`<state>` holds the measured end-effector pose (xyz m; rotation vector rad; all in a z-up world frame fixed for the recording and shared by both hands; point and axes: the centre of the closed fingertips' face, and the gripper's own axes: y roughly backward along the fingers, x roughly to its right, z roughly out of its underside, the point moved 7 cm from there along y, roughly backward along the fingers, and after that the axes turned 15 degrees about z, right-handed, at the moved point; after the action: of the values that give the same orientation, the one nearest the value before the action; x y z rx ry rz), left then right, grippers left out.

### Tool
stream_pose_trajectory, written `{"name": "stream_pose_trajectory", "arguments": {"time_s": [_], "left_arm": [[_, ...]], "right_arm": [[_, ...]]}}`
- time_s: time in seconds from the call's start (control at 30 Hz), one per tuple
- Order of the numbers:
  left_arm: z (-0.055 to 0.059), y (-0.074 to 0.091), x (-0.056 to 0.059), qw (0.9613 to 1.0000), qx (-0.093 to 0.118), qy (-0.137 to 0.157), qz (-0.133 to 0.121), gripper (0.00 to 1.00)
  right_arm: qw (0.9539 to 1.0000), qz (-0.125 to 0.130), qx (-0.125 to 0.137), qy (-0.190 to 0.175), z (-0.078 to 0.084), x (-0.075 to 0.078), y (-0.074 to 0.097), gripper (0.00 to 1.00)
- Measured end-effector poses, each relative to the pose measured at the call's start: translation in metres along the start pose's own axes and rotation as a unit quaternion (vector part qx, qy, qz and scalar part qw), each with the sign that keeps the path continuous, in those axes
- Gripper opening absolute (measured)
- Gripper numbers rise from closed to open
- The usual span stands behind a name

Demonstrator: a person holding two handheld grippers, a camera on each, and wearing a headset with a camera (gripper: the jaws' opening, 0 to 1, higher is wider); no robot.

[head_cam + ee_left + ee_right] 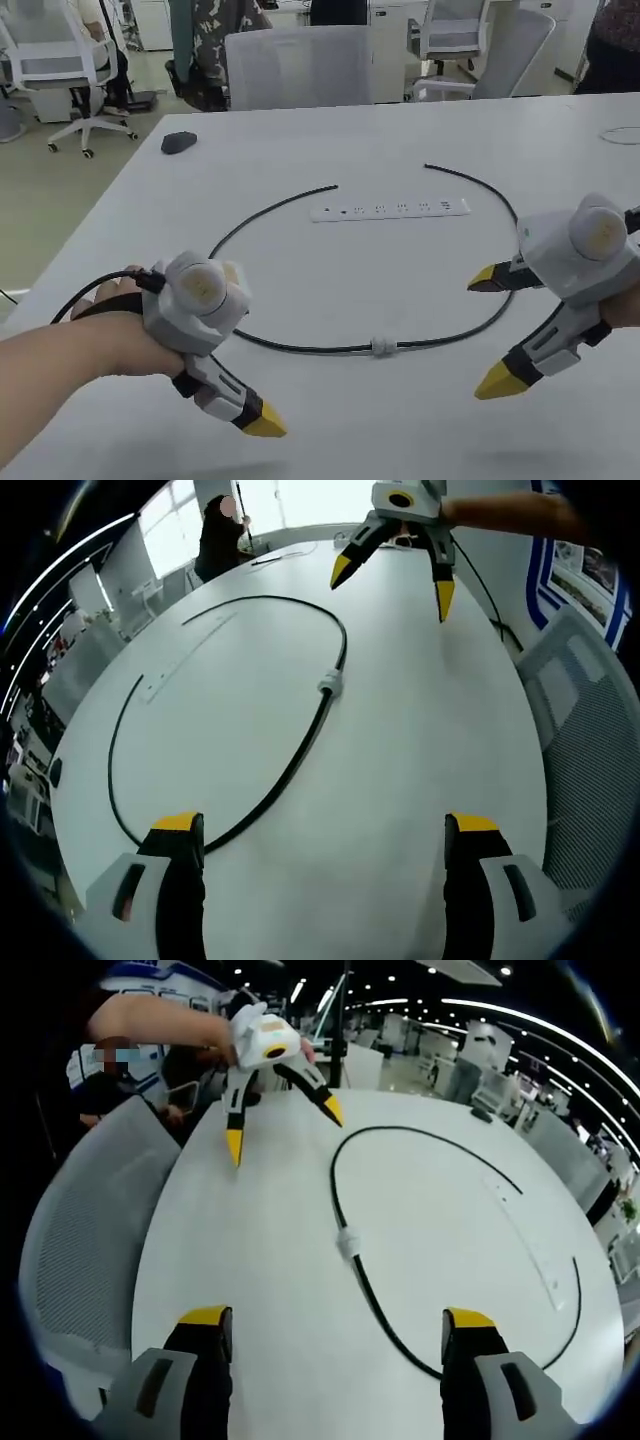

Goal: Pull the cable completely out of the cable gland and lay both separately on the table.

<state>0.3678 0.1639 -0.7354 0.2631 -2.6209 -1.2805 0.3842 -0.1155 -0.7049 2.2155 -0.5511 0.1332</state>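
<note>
Pretty much everything here is white. The table (350,270) is plain white with no pattern, and the power strip (390,209) is white too, with tiny dark markings. The cable (300,348) is black all the way round, and the gland (383,346) is white, so it pops against the black. The left gripper (324,823) and right gripper (488,330) match: light grey-white bodies, a cream round cap, black jaws and bright yellow tips. The mouse (179,142) is dark grey. The chair (300,65) is pale grey with a fine mesh look, and the floor (50,190) is a washed-out beige-green.
</note>
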Motion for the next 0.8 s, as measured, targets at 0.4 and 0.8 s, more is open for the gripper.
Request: {"name": "stream_pose_trajectory", "arguments": {"time_s": [0.4,0.8], "left_arm": [[0.009,-0.001,0.006,0.9999,-0.013,-0.003,0.005,1.00],[-0.005,0.004,0.004,0.9997,0.009,-0.018,-0.014,1.00]], "right_arm": [[0.9999,0.006,0.011,-0.011,-0.005,0.003,-0.003,0.89],[0.9993,-0.002,0.022,-0.030,-0.007,0.009,-0.007,0.67]]}}
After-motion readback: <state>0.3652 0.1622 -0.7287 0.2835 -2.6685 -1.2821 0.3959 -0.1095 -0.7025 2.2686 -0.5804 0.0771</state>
